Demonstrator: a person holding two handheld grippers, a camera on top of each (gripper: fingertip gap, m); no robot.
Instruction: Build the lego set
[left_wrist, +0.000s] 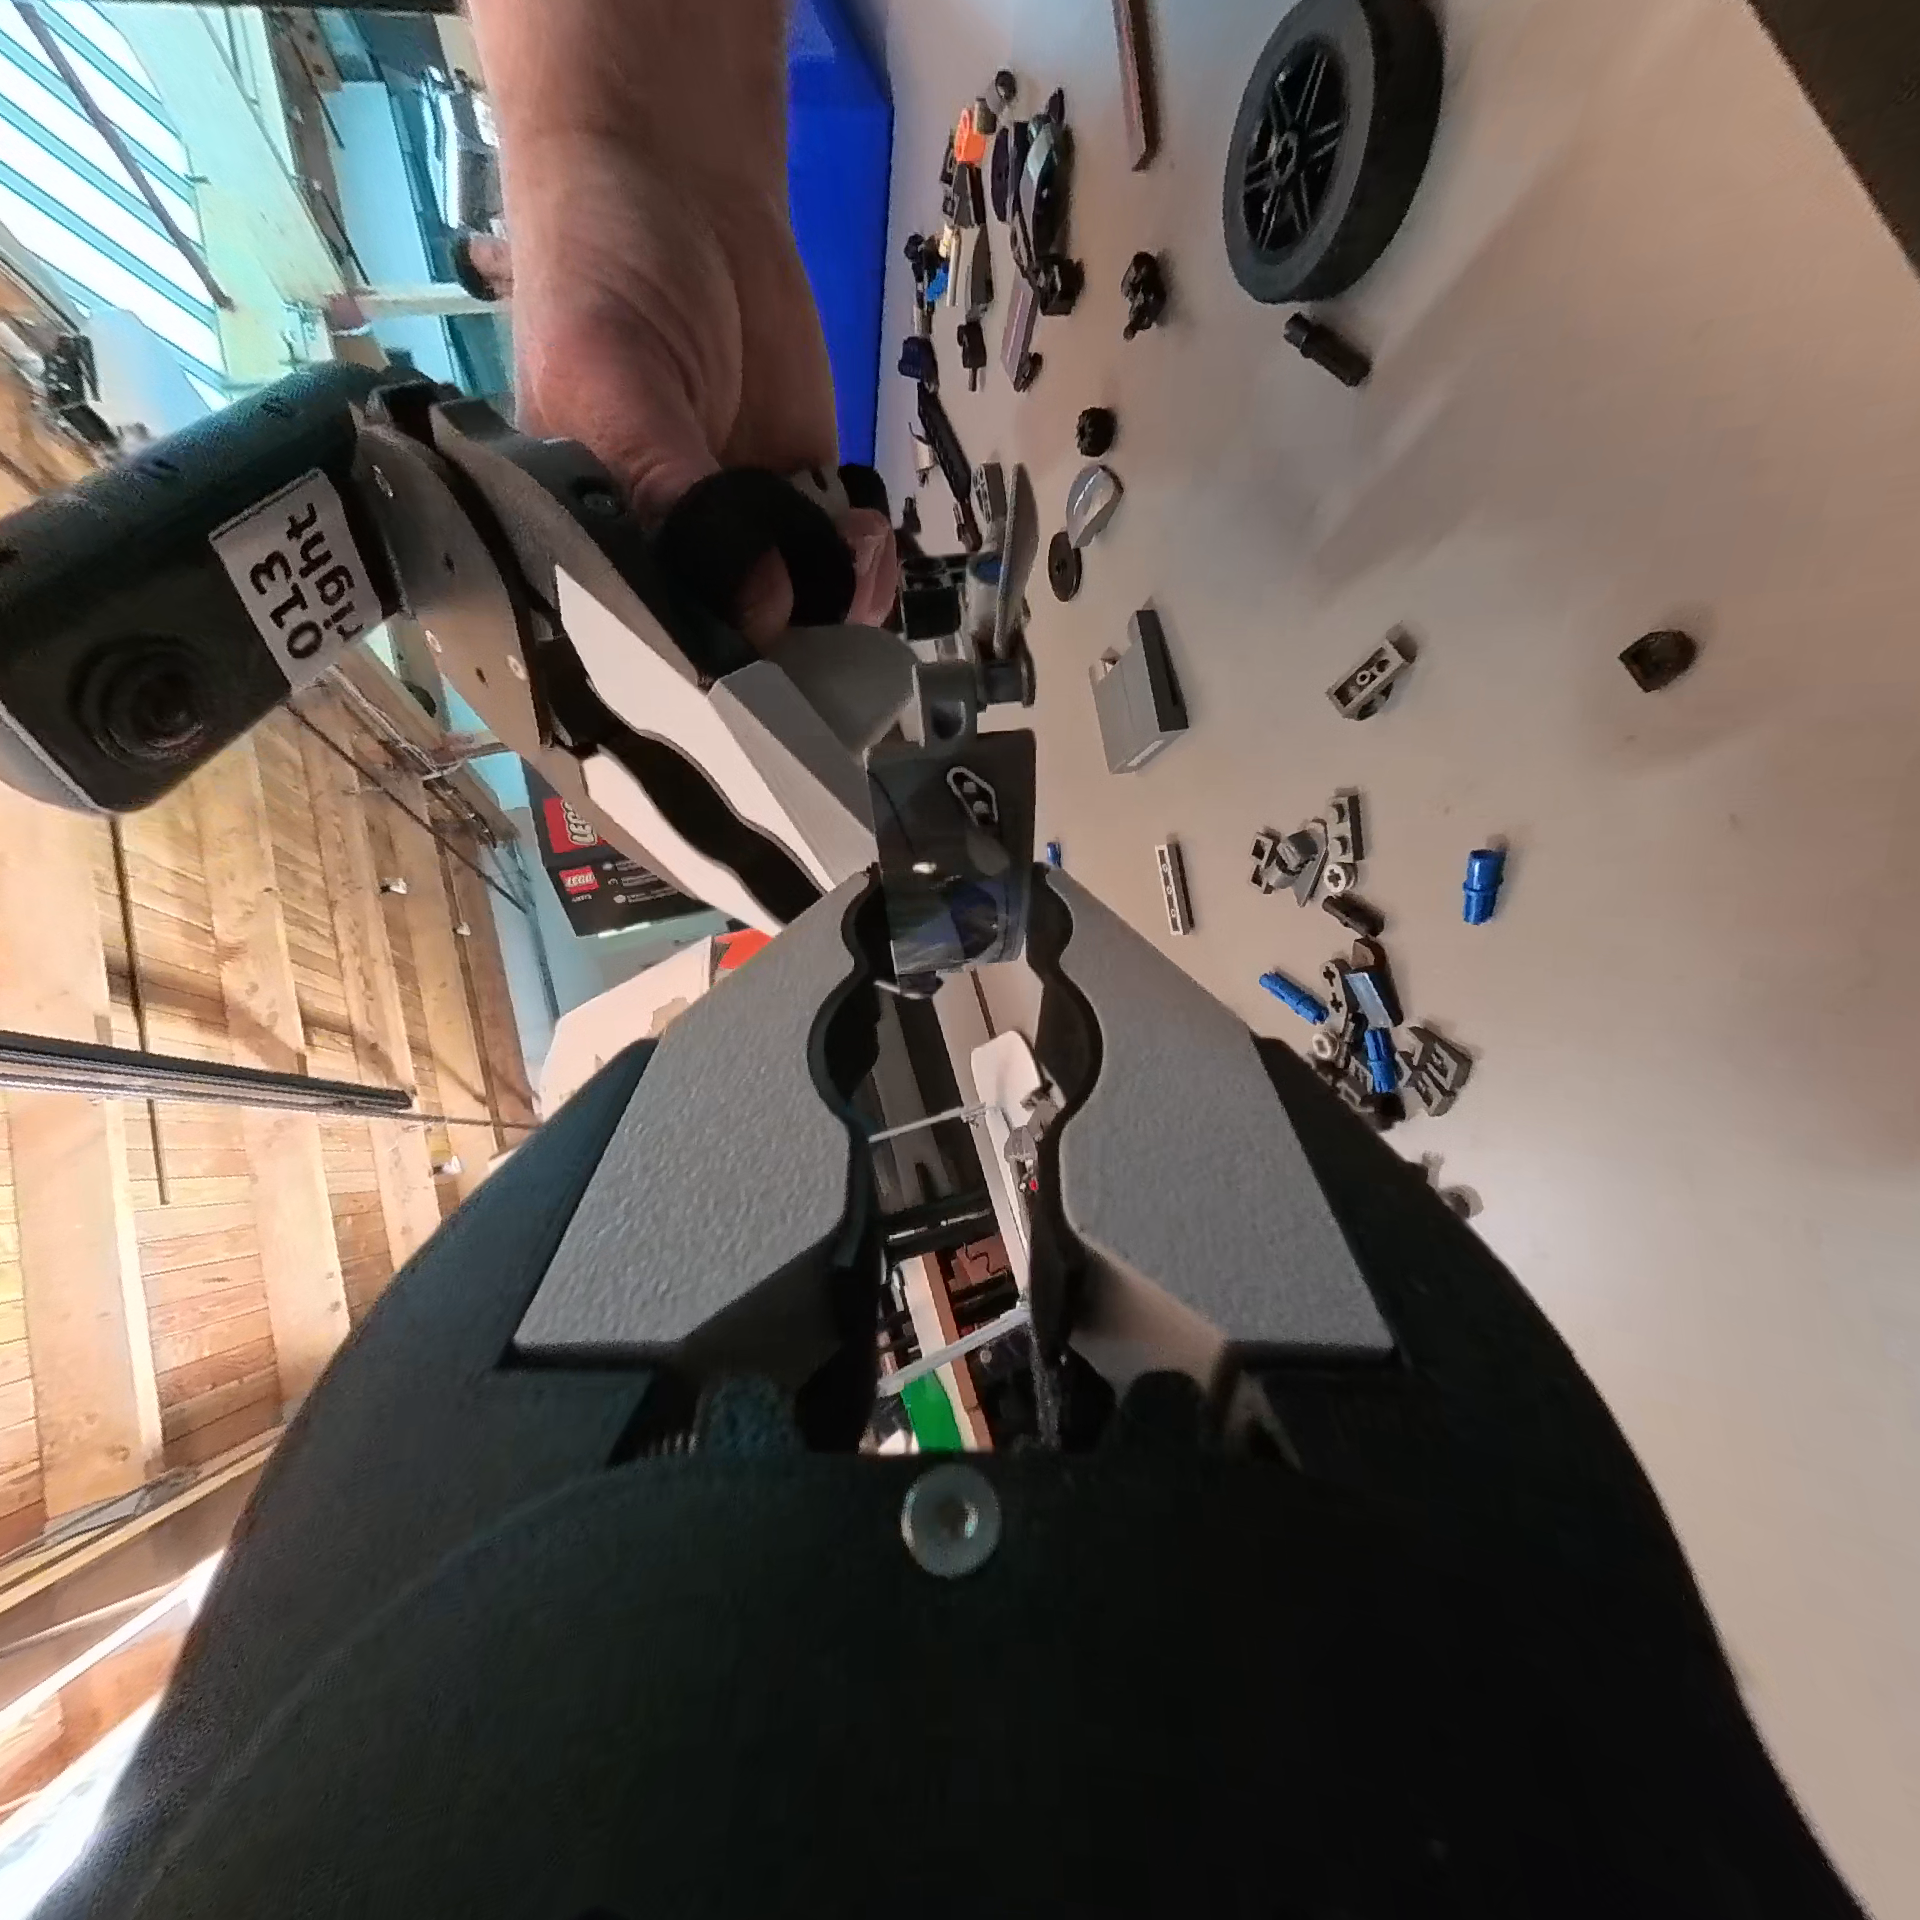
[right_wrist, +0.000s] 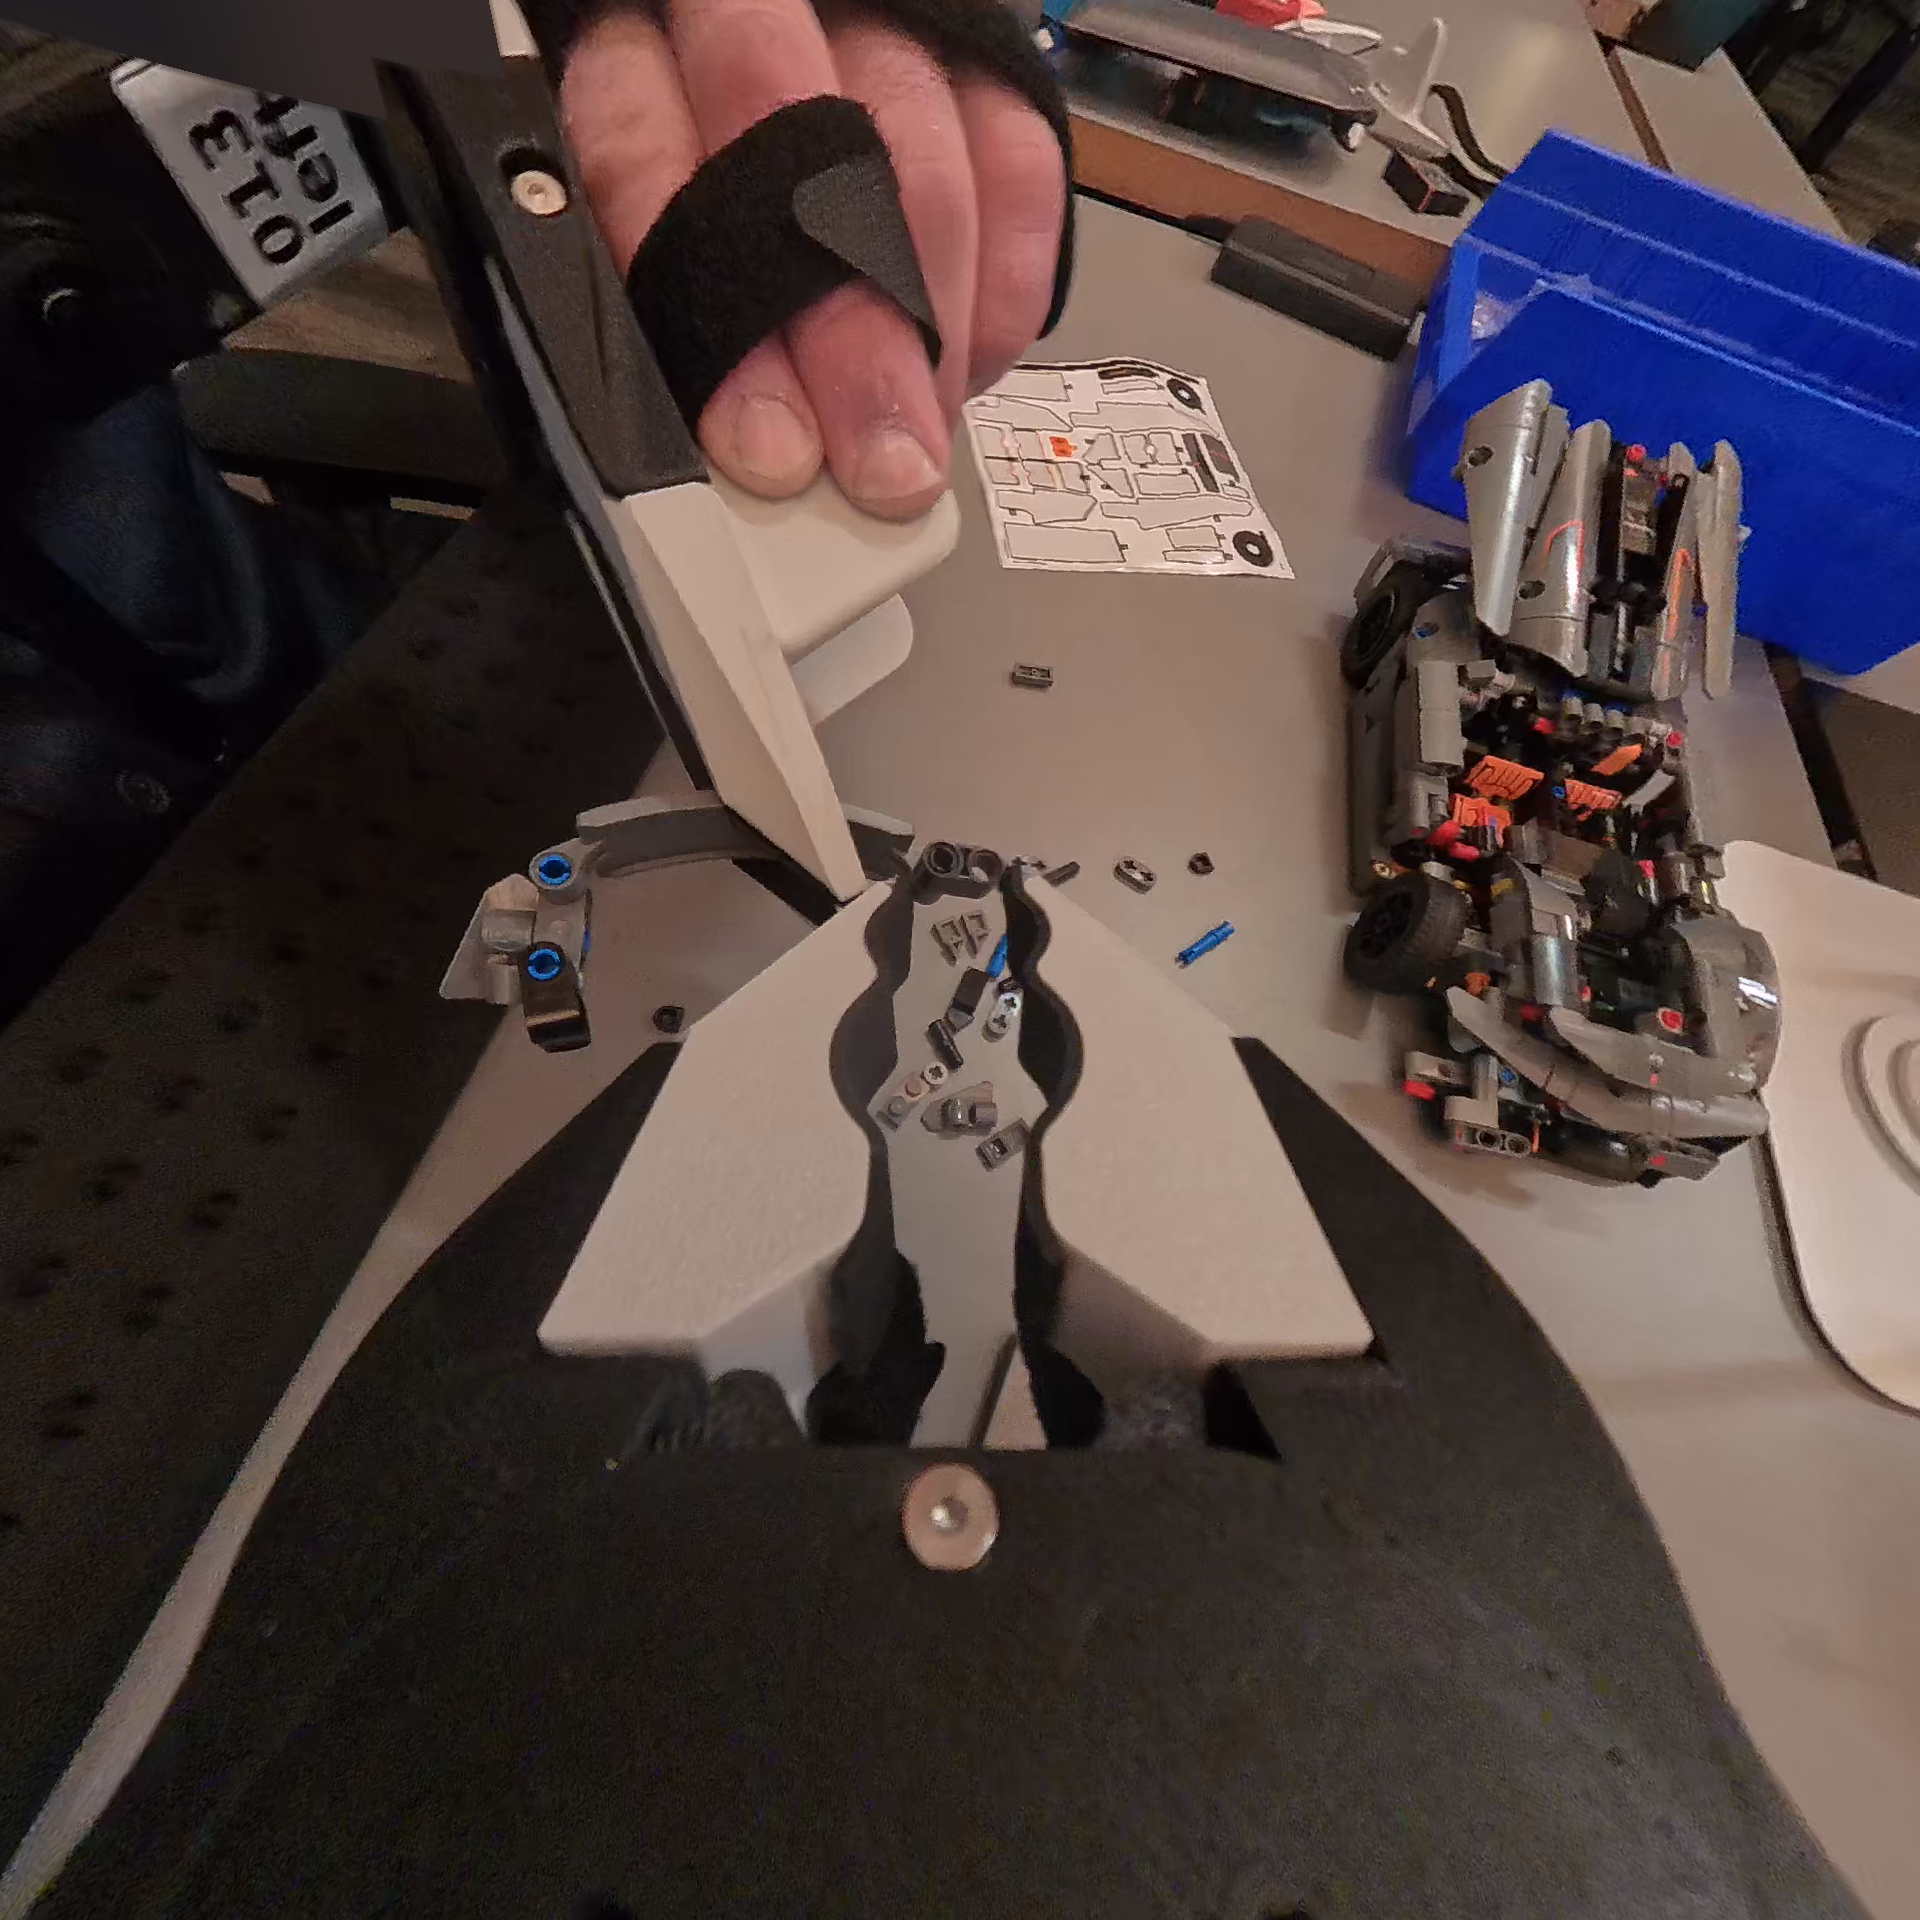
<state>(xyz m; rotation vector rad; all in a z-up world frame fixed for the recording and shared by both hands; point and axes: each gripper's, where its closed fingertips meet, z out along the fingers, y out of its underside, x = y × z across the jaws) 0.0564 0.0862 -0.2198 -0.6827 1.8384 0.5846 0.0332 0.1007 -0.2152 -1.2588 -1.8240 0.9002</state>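
Observation:
My left gripper (left_wrist: 954, 896) is shut on a dark grey panel sub-assembly (left_wrist: 951, 831) and holds it above the table. In the right wrist view this sub-assembly (right_wrist: 540, 935) is a curved grey piece with blue pins, reaching left from the left gripper (right_wrist: 847, 868). My right gripper (right_wrist: 956, 883) is shut on a small black connector (right_wrist: 956, 864) at the near end of that sub-assembly. In the left wrist view the right gripper (left_wrist: 904, 727) comes in from the left and meets the panel's top end. A hand holds each gripper.
A partly built grey and orange car (right_wrist: 1558, 831) lies at the right, in front of a blue bin (right_wrist: 1714, 364). A sticker sheet (right_wrist: 1122, 468) lies behind. Loose small pieces (right_wrist: 956, 1039) are scattered under the grippers. A black wheel (left_wrist: 1330, 145) and more pieces (left_wrist: 1351, 1018) lie on the table.

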